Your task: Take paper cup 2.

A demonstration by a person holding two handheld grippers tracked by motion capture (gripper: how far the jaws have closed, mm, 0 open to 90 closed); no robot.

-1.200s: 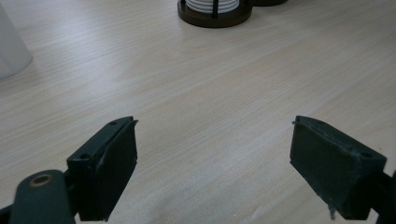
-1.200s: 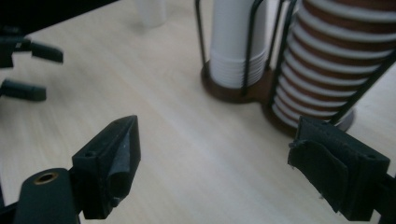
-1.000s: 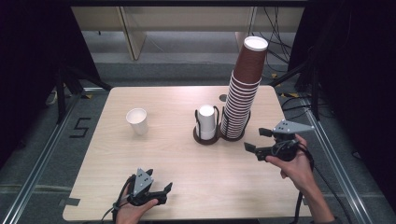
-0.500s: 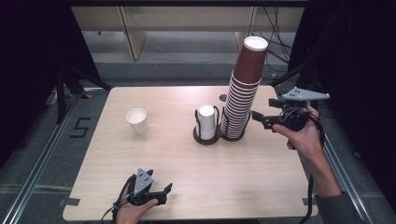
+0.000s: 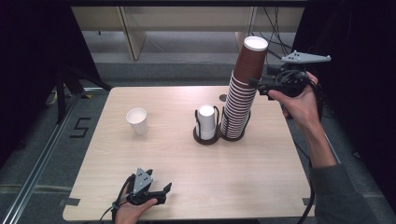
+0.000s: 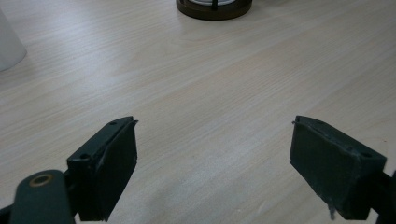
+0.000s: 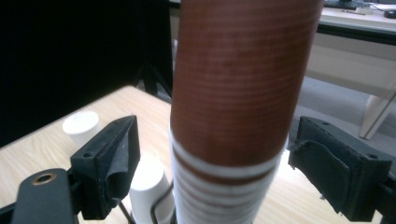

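Observation:
A tall stack of brown paper cups (image 5: pixel 242 93) stands in a black wire holder (image 5: pixel 232 136) at the table's middle right. My right gripper (image 5: pixel 256 86) is raised beside the top of that stack. In the right gripper view its jaws straddle the top brown cup (image 7: pixel 243 70) and my right gripper (image 7: pixel 212 149) is open, with a gap at the left pad (image 7: pixel 114 158). A shorter stack of white cups (image 5: pixel 207 121) sits in the neighbouring holder. My left gripper (image 5: pixel 164 192) rests near the front edge, and in its own view my left gripper (image 6: pixel 215 154) is open over bare wood.
A single white cup (image 5: pixel 137 120) stands alone on the left half of the wooden table (image 5: pixel 261 172); its side shows as the white cup (image 6: pixel 8 46) in the left gripper view. The holder base (image 6: pixel 214 8) lies ahead of the left jaws. Dark surroundings flank the table.
My right hand has risen from beside the lower part of the brown stack up to its top cup, which now sits between the jaws. The left hand has not moved.

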